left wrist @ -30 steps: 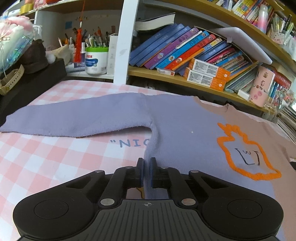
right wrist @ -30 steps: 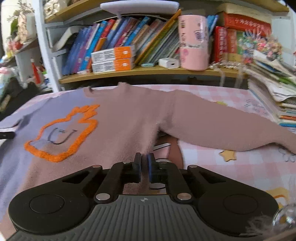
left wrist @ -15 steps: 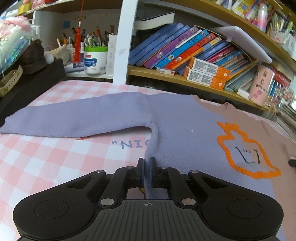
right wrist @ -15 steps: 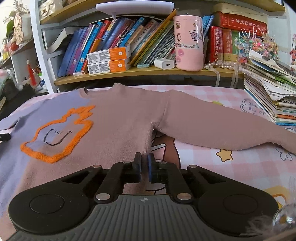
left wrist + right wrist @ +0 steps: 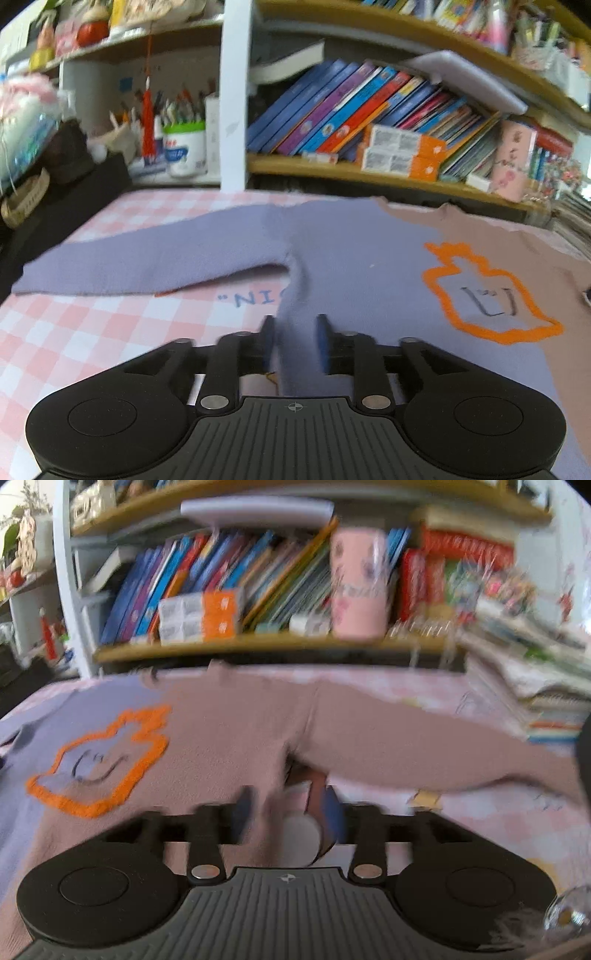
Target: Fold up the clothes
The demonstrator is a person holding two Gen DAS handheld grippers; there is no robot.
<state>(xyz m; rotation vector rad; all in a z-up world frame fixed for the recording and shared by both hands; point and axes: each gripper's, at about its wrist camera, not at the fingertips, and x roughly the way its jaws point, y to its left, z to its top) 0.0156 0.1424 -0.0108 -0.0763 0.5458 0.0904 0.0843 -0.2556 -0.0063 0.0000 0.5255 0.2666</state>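
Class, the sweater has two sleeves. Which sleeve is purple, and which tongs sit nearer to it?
The purple sleeve is the one stretching left over the checked cloth, nearest the left tongs. The other sleeve is brownish-pink, beside the right tongs.

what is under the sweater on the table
A pink checked tablecloth with blue lettering running beneath the sweater; the remaining letters are covered.

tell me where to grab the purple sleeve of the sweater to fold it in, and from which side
Probably at the cuff end of the purple sleeve, coming from the left gripper's side. The sleeve lies flat and stretched out over the checked cloth, away from the sweater body, so its free end lifts easily. The jaws stand open already.
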